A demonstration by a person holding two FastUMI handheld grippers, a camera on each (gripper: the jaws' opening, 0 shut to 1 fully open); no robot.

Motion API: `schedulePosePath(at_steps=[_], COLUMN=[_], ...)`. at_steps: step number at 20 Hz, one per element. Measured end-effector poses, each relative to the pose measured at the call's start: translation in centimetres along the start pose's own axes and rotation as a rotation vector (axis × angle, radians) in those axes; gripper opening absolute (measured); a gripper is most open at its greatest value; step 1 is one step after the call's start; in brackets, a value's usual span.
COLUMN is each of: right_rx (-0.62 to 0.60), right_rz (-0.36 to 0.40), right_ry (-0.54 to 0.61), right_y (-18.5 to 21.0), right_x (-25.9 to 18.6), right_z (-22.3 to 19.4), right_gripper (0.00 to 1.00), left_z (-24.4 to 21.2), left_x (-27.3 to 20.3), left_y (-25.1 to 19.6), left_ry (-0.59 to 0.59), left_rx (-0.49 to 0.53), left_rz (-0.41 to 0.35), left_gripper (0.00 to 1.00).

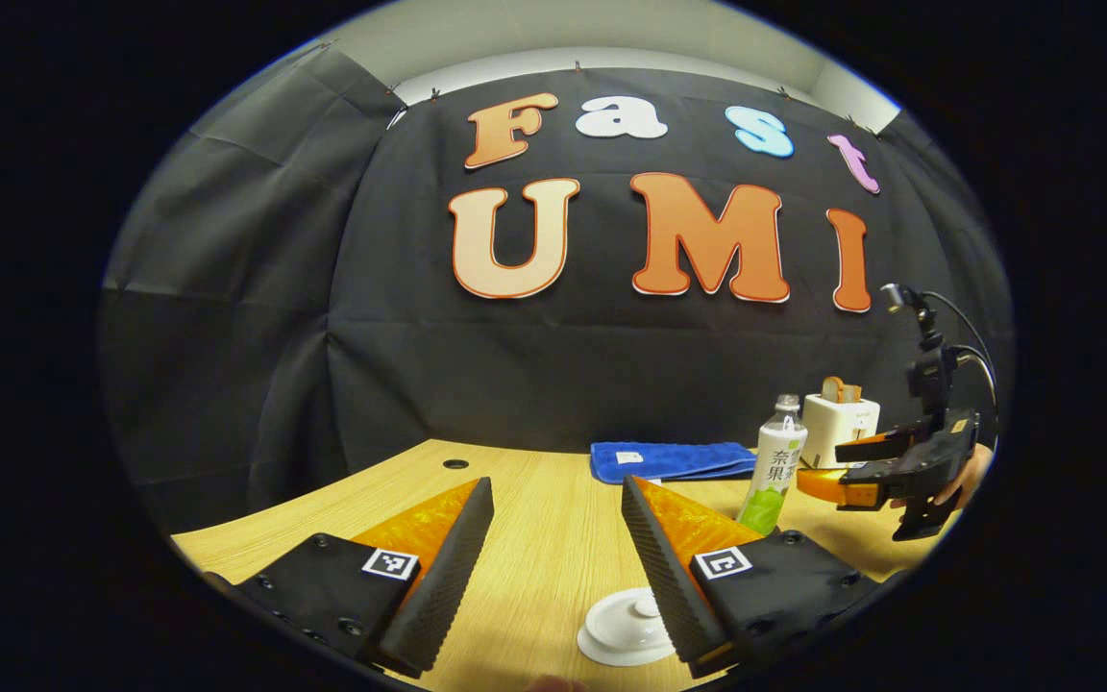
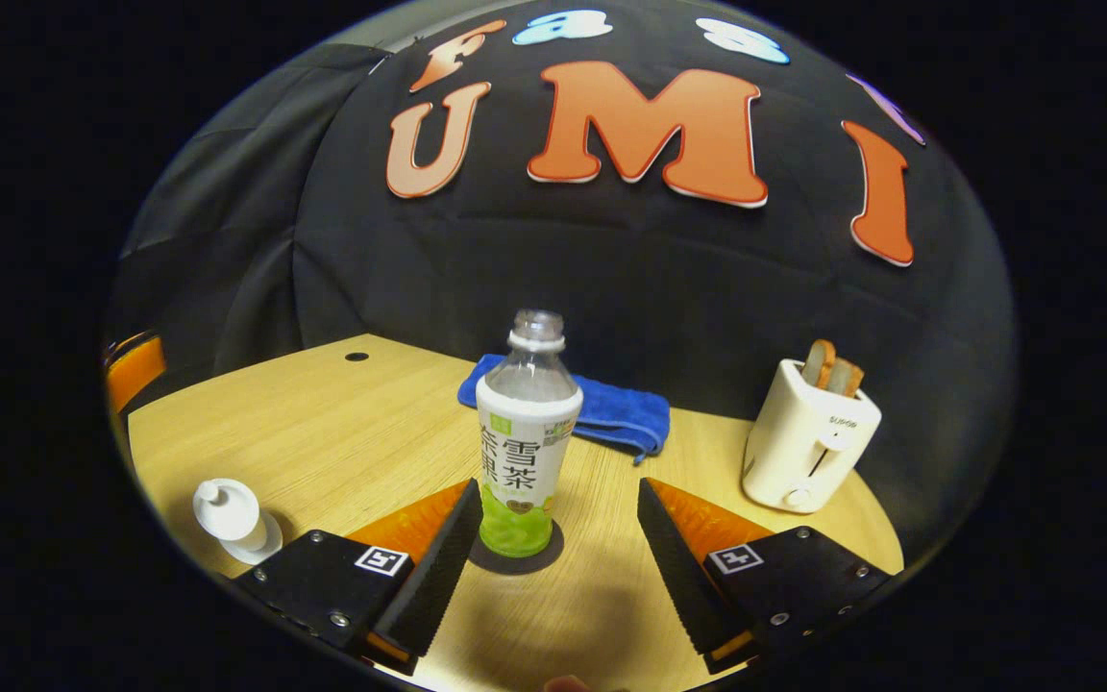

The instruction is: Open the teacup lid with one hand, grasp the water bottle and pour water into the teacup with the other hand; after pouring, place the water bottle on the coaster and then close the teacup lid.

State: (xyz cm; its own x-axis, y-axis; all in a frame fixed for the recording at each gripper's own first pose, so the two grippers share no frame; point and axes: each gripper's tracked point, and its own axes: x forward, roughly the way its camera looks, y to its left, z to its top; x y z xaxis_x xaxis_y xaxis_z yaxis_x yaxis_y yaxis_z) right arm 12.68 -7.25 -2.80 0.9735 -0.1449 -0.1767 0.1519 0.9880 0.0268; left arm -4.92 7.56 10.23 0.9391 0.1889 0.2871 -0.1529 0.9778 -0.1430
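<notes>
bottle (image 2: 528, 437) upright on dark coaster (image 2: 516, 557), cap off, green liquid low inside. right gripper (image 2: 553, 557) spread wide, fingers either side of bottle base, not touching. left gripper (image 1: 555, 567) wide open too, nothing held, low over table (image 1: 534, 500). lid (image 1: 627, 627) seated on white teacup (image 2: 232, 522), just beside left gripper's finger. blue towel (image 2: 611, 408) and toaster (image 2: 808, 437) behind.

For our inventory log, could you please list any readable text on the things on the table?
Bottle: label characters, not transcribed.
Toaster: tiny mark, too small to read.
Square tags: code patterns, no words.
</notes>
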Motion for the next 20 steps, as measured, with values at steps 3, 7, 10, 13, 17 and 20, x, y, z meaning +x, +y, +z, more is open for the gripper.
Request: schedulePosePath(at_steps=[3,7,10,13,17,20], right_rx=[0.055,0.126,0.103,0.054,0.028,0.026], right_rz=[-0.011,-0.041,-0.087,-0.116,-0.101,-0.095], right_ry=[-0.085,-0.195,-0.266,-0.300,-0.340,-0.349], right_y=[-0.9,-2.2,-3.2,-3.0,-1.4,-0.8], right_x=[-3.3,-7.1,-9.3,-10.8,-12.1,-12.6], right_z=[2.4,4.3,5.2,5.0,5.2,5.2], right_gripper=[0.97,0.97,0.97,0.97,0.97,0.97], left_z=[1.1,2.3,3.0,3.2,3.7,3.9], left_x=[0.2,0.1,-0.1,-0.4,-0.6,-1.2], left_y=[-1.1,-3.0,-4.4,-5.1,-5.1,-5.1], left_ry=[-0.002,-0.009,-0.018,-0.029,-0.060,-0.077], left_rx=[-0.005,0.008,0.006,-0.006,0.010,0.018], left_rz=[-0.028,-0.067,-0.089,-0.099,-0.078,-0.074], left_gripper=[0.89,0.89,0.89,0.89,0.89,0.87])
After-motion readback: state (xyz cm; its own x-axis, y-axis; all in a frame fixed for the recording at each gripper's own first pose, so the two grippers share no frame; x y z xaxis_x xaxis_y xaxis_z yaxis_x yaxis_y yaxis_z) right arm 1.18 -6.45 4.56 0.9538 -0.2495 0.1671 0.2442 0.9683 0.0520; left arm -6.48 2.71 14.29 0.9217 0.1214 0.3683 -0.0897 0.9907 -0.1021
